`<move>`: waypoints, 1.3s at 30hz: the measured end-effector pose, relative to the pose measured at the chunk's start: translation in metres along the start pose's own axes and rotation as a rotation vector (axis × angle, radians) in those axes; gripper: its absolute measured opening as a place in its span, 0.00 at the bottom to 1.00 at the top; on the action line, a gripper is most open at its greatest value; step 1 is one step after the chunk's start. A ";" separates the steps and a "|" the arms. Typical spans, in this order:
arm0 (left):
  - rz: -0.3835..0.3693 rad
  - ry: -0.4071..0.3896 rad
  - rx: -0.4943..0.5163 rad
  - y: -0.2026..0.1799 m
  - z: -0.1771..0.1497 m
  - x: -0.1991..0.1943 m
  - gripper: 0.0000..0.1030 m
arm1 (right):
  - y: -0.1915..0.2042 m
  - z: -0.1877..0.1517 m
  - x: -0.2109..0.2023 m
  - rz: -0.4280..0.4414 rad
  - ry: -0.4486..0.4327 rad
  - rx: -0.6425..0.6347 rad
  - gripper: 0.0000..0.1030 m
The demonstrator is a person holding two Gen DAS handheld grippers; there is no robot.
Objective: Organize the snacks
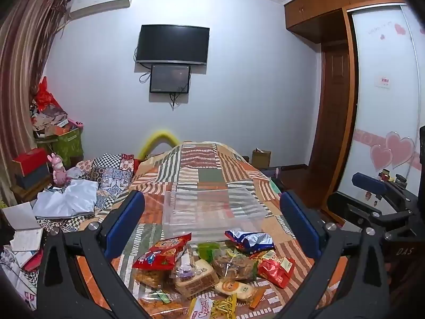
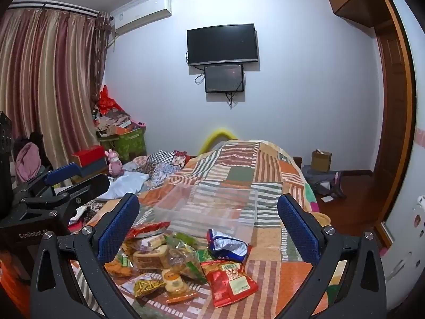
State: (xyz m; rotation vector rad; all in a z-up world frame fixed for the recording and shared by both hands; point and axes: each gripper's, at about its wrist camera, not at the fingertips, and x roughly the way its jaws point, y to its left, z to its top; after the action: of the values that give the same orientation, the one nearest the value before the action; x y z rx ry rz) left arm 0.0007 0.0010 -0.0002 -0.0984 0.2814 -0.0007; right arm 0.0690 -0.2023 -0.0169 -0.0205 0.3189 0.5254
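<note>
A heap of snack packets lies on the patchwork bedspread point(image 1: 207, 164) in front of me: a red packet point(image 1: 162, 252), a blue and white packet point(image 1: 249, 239), a small red packet point(image 1: 276, 267), a brown bread pack point(image 1: 195, 276). Behind the heap stands a clear plastic box point(image 1: 212, 212). My left gripper point(image 1: 212, 223) hangs wide open above the heap, nothing between its blue pads. In the right wrist view my right gripper point(image 2: 208, 223) is likewise wide open over the snacks point(image 2: 183, 263), with the clear box point(image 2: 212, 207) beyond. Each gripper shows at the other view's edge.
Clutter of cloth, papers and boxes point(image 1: 63, 199) fills the left side of the bed. A pink toy point(image 1: 59, 171) and stacked boxes point(image 1: 29, 167) stand by the curtain. A wardrobe point(image 1: 385, 106) and wooden floor point(image 2: 345, 202) lie to the right. Two screens point(image 1: 172, 45) hang on the far wall.
</note>
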 end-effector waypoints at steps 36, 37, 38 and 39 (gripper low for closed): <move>0.003 0.013 -0.005 0.003 0.001 0.005 1.00 | -0.001 -0.005 0.007 0.012 0.017 0.026 1.00; 0.002 0.014 -0.006 0.004 0.001 0.005 1.00 | -0.001 -0.005 0.007 0.012 0.017 0.026 1.00; 0.002 0.015 -0.006 0.004 0.001 0.005 1.00 | -0.001 -0.005 0.007 0.012 0.016 0.026 1.00; 0.002 0.016 -0.007 0.004 0.000 0.006 1.00 | -0.001 -0.005 0.007 0.011 0.016 0.026 1.00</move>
State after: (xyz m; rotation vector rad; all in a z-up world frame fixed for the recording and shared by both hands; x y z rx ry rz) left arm 0.0061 0.0050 -0.0017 -0.1048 0.2978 0.0014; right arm 0.0735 -0.1999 -0.0237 0.0022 0.3420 0.5326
